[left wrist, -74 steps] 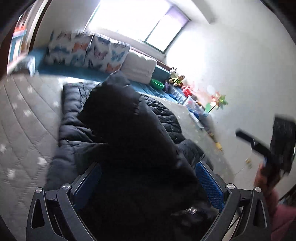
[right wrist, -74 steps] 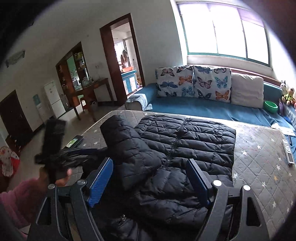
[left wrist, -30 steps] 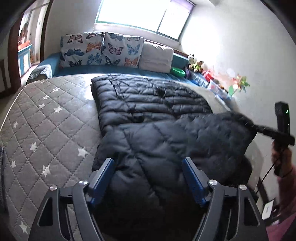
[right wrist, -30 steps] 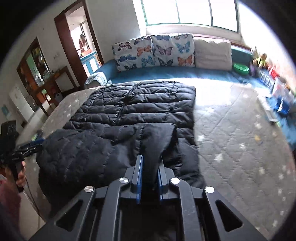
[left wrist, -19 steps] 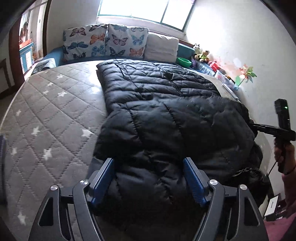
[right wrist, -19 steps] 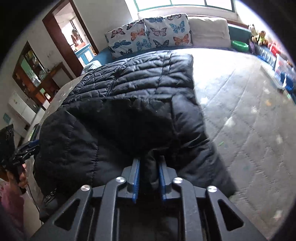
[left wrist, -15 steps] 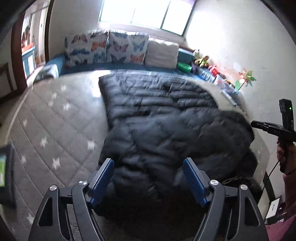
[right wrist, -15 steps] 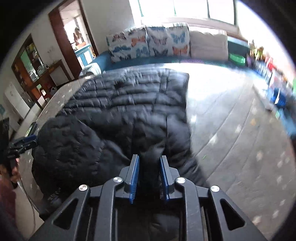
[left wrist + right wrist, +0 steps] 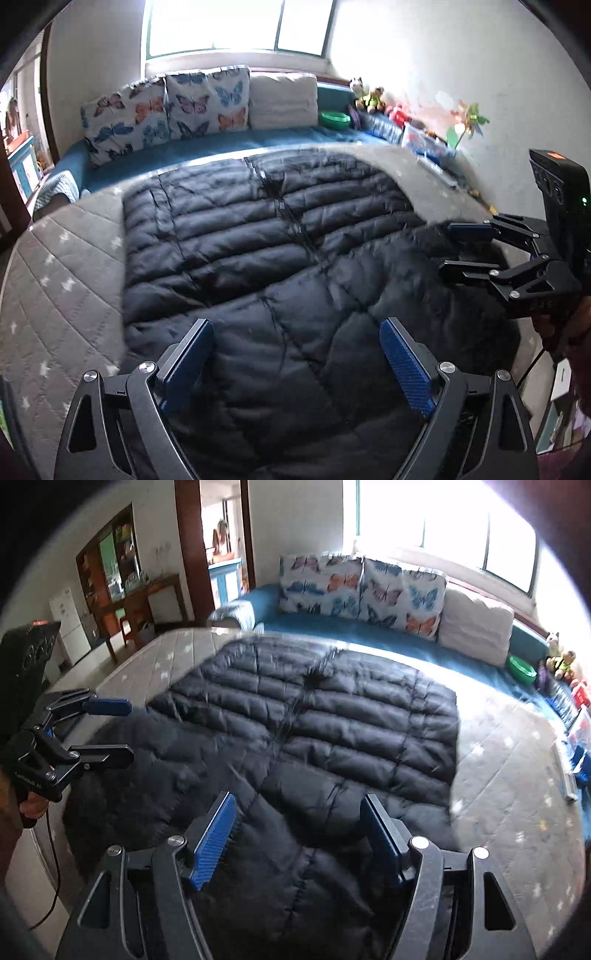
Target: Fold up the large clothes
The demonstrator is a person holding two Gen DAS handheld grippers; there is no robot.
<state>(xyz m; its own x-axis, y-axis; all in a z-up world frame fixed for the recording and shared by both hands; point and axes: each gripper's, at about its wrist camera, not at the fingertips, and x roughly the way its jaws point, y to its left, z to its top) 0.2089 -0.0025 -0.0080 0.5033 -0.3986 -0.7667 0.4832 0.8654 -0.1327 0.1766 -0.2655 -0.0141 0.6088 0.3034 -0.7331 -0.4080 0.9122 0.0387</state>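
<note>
Black quilted puffer jacket (image 9: 266, 236), near part folded over, lies on grey star-stitched mattress (image 9: 62, 280). Left gripper (image 9: 295, 354) and right gripper (image 9: 299, 827) just opened wide, nothing clamped. Bare mattress flanks jacket both sides.

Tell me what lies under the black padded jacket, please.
Under the black padded jacket lies a grey quilted mattress with white stars, seen around its edges. The folded near part covers the jacket's own lower layer; anything else beneath is hidden.
</note>
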